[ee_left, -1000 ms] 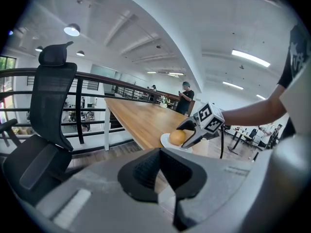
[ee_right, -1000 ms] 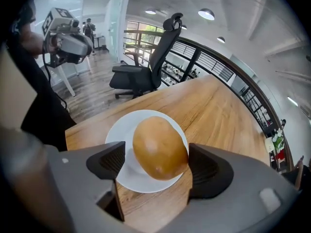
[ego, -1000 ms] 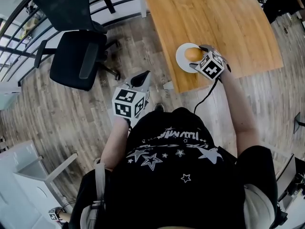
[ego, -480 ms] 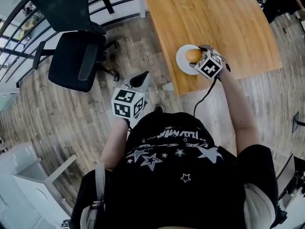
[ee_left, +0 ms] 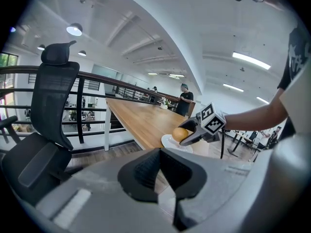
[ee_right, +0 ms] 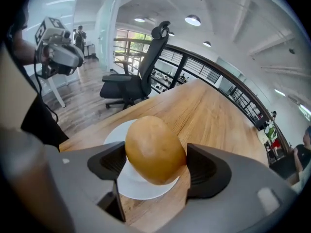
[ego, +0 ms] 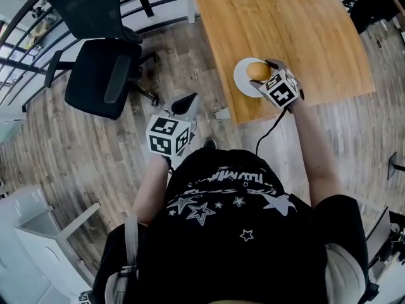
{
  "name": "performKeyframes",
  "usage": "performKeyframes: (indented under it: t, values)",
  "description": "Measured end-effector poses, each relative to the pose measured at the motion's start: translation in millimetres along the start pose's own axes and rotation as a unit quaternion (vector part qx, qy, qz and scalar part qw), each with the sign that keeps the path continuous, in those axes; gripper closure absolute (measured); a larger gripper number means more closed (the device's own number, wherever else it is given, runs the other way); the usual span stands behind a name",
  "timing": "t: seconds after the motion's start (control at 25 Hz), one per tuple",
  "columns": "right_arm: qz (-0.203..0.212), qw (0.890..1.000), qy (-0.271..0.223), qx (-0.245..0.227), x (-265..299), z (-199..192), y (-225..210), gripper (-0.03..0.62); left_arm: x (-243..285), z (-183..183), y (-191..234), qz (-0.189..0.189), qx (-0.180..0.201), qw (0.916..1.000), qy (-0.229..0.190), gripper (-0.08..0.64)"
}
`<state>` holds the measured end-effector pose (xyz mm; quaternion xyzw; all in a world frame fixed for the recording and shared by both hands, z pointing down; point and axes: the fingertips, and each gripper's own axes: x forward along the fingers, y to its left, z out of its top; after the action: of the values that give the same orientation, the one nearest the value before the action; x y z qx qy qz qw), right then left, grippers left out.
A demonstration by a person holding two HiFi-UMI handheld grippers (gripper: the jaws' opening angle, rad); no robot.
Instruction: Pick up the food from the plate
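Observation:
A golden-brown, rounded piece of food [ego: 257, 71] is over a small white plate [ego: 242, 84] near the front corner of the wooden table [ego: 297, 24]. My right gripper [ego: 261, 75] is shut on it. In the right gripper view the food [ee_right: 154, 148] fills the gap between both pads of that gripper [ee_right: 158, 165], with the plate [ee_right: 114, 137] right beneath; I cannot tell whether food and plate touch. My left gripper [ego: 185, 104] hangs over the floor to the left of the table, holding nothing. In its own view the left gripper [ee_left: 159, 171] has its pads together.
A black office chair [ego: 101, 75] stands on the wood floor left of the table, a second chair [ego: 82, 5] behind it by a railing. The table's front edge [ego: 304, 101] runs just below the plate. White furniture [ego: 38, 233] sits at the lower left.
Hardly anything differs: the right gripper stays closed on the food at the plate, and the left gripper has drifted a few pixels to the left.

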<state>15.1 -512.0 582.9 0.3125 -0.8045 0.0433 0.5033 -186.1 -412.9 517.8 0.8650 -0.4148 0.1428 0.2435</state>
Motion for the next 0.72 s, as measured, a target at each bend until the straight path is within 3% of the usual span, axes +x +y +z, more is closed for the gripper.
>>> performKeyframes:
  t: [0.28,0.52,0.72]
  values:
    - [-0.015,0.989,-0.098,0.111,-25.9,6.1,-8.4,0.201,-1.4,7.2,-9.6,0.004,0.002,0.9999,-0.009,0.558]
    - [-0.005,0.954,-0.183,0.239,-53.8,9.4,-9.8,0.201,-5.7,3.2,-23.3,0.012,0.002,0.9999,-0.011,0.558]
    - [0.011,0.933,-0.227,0.28,-80.9,8.0,-3.7,0.201,-11.6,-1.5,-45.9,0.018,0.002,0.9998,-0.009,0.558]
